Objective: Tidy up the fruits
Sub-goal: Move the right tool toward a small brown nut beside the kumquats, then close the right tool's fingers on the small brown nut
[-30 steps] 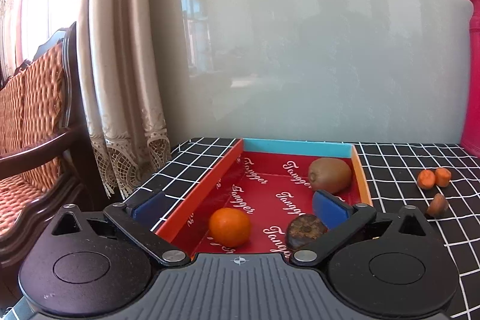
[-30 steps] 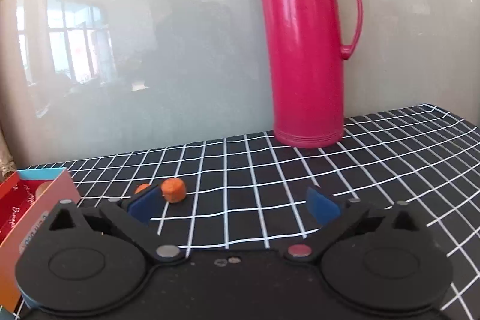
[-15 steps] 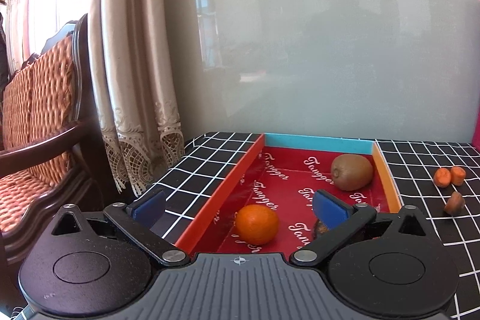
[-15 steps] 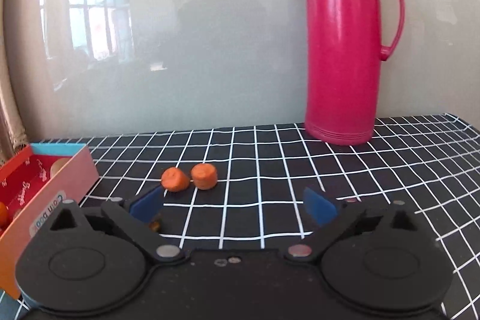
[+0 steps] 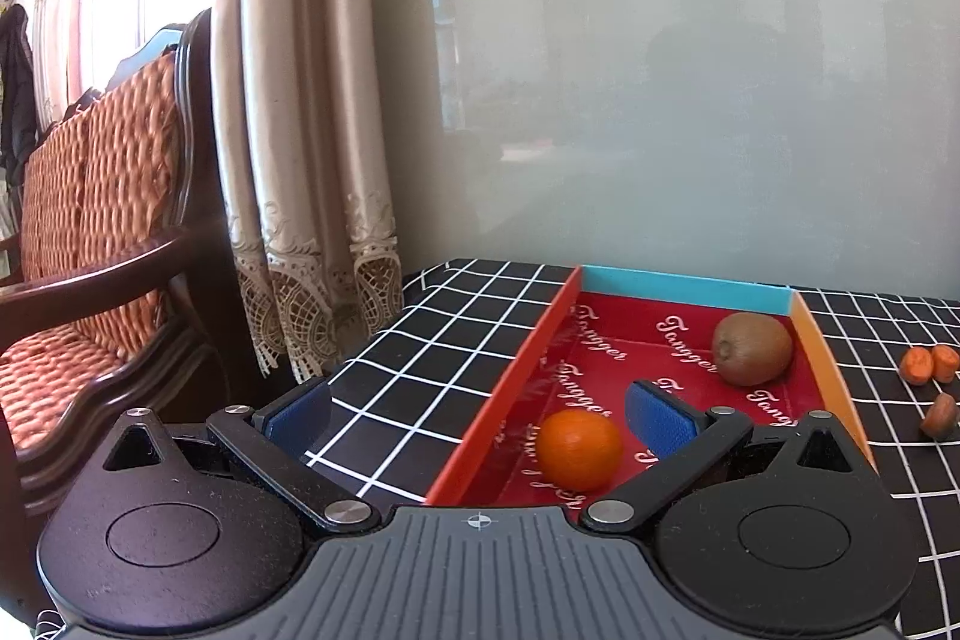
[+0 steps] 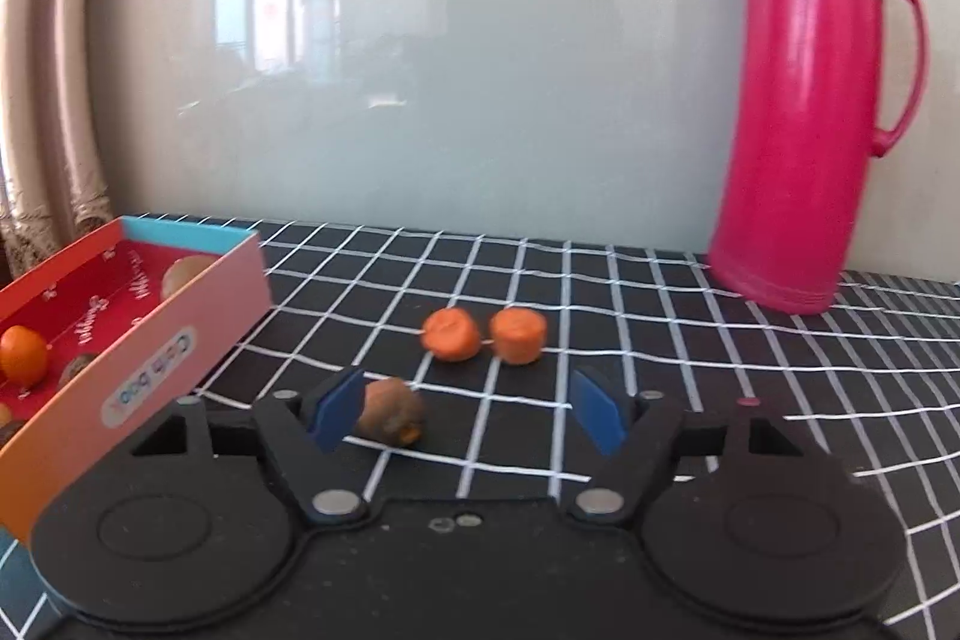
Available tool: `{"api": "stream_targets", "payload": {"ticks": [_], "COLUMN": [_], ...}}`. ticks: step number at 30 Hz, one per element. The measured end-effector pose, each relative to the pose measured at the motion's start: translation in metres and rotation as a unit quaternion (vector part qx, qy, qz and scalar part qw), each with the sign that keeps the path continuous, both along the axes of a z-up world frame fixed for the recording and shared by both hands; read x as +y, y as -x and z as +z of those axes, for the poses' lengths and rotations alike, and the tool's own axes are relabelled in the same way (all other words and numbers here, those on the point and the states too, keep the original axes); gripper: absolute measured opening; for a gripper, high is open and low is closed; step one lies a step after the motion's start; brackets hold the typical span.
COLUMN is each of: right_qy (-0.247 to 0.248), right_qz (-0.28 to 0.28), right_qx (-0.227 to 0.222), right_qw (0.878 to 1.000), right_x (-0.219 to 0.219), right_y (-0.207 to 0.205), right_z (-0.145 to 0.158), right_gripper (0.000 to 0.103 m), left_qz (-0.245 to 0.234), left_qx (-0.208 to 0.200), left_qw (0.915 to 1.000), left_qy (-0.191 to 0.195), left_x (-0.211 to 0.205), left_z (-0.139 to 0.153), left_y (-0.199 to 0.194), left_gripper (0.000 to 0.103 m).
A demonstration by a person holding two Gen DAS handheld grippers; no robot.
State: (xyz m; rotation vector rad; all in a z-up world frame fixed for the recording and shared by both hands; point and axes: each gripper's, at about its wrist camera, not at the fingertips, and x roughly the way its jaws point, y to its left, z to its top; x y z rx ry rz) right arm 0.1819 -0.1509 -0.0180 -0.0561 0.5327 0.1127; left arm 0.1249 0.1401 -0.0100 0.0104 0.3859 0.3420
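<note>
Evidently the right gripper has swung toward the loose fruit since a second ago: its jaws stand released and empty, and a brownish fruit now lies just inside the left pad. Two small orange fruits sit ahead of the jaws, apart from them. Judged: the next pick is lined up but not started.

The left gripper has drawn back from the red box, jaws released, holding nothing. The box contains an orange between the jaws and a kiwi beyond the right pad. A dark fruit also shows inside it in the right wrist view.
</note>
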Motion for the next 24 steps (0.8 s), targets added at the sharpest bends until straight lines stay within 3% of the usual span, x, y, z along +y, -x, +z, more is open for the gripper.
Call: {"api": "stream_targets", "payload": {"ticks": [8, 24], "right_qy": [0.020, 0.025], "right_qz": [0.028, 0.035], "right_qx": [0.015, 0.049], "right_qw": [0.999, 0.998], "right_x": [0.015, 0.031], "right_y": [-0.009, -0.026], "right_z": [-0.009, -0.025], "right_gripper": [0.052, 0.038], "left_qz": [0.012, 0.039], "left_qx": [0.004, 0.020], "left_qw": [0.9999, 0.9990], "left_qy": [0.009, 0.014], "left_x": [0.016, 0.041], "left_z": [-0.002, -0.008], "left_y": [-0.001, -0.003], "left_gripper": [0.103, 0.103]}}
